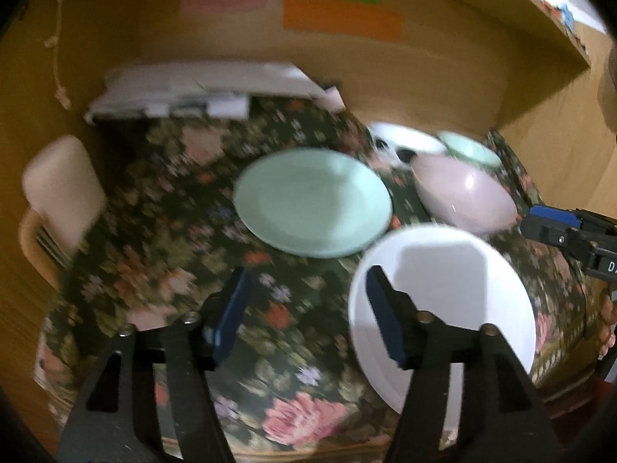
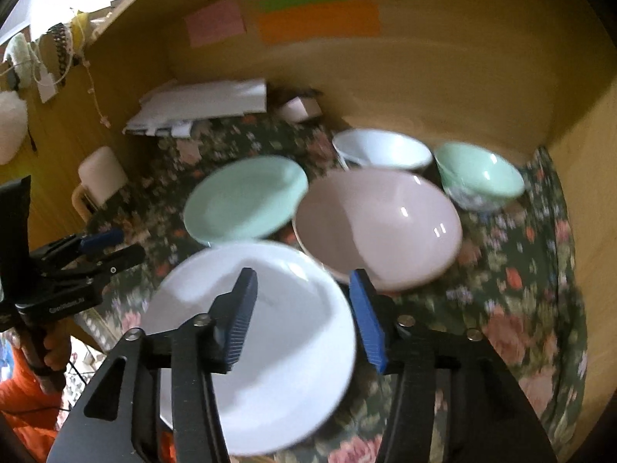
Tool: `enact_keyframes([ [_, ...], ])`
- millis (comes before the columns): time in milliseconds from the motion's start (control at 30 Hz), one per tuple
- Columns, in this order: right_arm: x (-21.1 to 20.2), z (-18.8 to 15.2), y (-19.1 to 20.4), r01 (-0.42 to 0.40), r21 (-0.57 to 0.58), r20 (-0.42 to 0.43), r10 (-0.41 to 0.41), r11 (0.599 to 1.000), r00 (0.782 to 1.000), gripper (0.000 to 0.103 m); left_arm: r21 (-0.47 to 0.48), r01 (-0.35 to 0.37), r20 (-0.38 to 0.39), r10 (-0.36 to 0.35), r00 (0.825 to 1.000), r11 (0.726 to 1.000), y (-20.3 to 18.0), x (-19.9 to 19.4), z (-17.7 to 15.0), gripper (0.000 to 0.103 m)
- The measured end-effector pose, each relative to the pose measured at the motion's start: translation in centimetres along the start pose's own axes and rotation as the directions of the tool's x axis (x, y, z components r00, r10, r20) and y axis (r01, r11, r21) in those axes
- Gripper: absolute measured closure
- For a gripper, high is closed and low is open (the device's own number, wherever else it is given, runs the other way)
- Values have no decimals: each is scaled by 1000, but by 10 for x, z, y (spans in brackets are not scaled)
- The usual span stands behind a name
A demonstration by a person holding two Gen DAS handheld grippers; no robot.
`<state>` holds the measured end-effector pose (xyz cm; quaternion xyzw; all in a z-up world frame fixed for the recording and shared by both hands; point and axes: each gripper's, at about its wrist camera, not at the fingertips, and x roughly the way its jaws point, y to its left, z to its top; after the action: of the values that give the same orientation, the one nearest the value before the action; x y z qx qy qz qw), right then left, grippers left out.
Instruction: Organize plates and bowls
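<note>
A white plate (image 1: 455,308) (image 2: 277,347) lies on the floral cloth at the front. A green plate (image 1: 312,202) (image 2: 245,198) lies behind it. A pink bowl (image 1: 466,193) (image 2: 380,223), a white bowl (image 1: 405,139) (image 2: 381,150) and a green bowl (image 1: 468,148) (image 2: 480,175) stand at the back right. My left gripper (image 1: 308,308) is open and empty above the cloth, its right finger over the white plate's left rim. My right gripper (image 2: 300,316) is open and empty above the white plate's right side; it also shows in the left wrist view (image 1: 555,227).
A stack of white papers (image 1: 200,88) (image 2: 200,106) lies at the back left against the wooden wall. A cream box-like object (image 1: 61,189) (image 2: 100,177) stands at the left. Wooden walls enclose the nook on three sides. The left gripper shows in the right wrist view (image 2: 104,247).
</note>
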<state>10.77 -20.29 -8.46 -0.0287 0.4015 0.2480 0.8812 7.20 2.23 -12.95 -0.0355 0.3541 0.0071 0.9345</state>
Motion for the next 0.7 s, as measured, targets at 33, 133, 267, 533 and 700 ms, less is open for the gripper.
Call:
enact_keyframes([
  [33, 0, 4, 1, -4, -5, 5, 4, 1000, 1000, 47, -9, -11, 16, 11, 1000, 1000, 4, -3, 4, 29],
  [133, 5, 20, 5, -18, -24, 27, 19, 1000, 999, 40, -34, -28, 47, 30, 998, 999, 16, -6, 16, 21],
  [267, 20, 41, 11, -38, -50, 22, 39, 998, 999, 39, -56, -58, 54, 61, 997, 997, 32, -2, 31, 16],
  [533, 73, 75, 13, -67, -61, -51, 64, 996, 997, 38, -76, -86, 2, 86, 996, 993, 57, 29, 48, 15],
  [700, 110, 89, 10, -53, -73, -113, 45, 996, 993, 38, -91, -82, -61, 77, 995, 992, 67, 57, 51, 15],
])
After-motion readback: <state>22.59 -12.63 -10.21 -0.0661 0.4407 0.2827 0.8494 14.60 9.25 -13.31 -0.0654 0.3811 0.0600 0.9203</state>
